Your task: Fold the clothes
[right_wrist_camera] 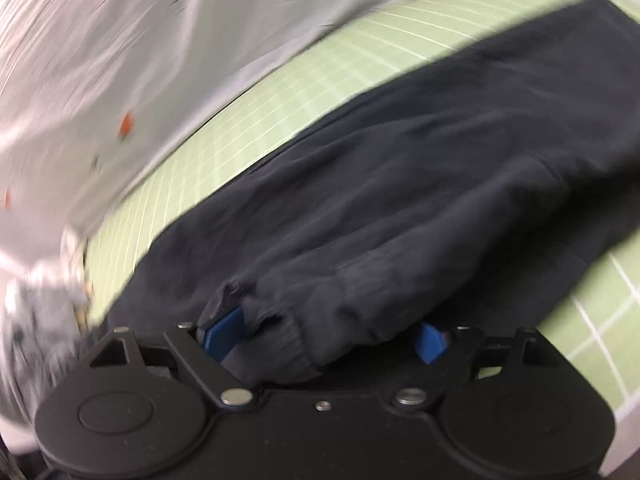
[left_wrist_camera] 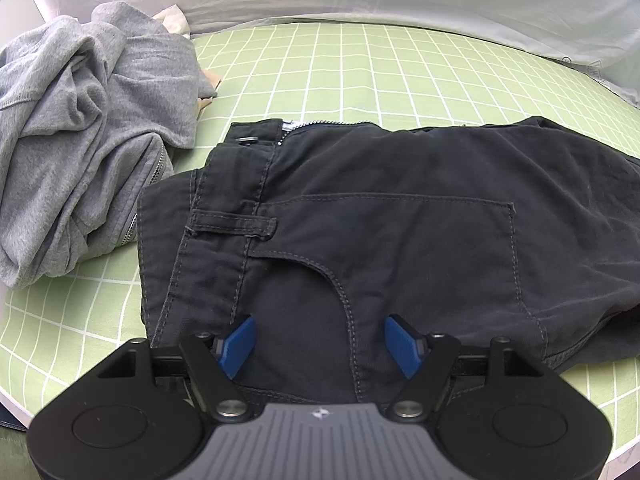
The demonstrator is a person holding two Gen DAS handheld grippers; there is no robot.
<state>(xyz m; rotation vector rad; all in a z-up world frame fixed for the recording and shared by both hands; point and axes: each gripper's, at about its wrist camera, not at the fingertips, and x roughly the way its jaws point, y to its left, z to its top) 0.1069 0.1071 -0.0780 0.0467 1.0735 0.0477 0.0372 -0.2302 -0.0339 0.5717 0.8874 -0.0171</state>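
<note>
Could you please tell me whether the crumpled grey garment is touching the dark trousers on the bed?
Apart. The left wrist view shows a strip of green checked sheet between the grey garment and the dark trousers.

Left tool [left_wrist_camera: 320, 346] wide-jawed, tilted steeply down; right tool [right_wrist_camera: 324, 338] likewise spread, blurred.
</note>
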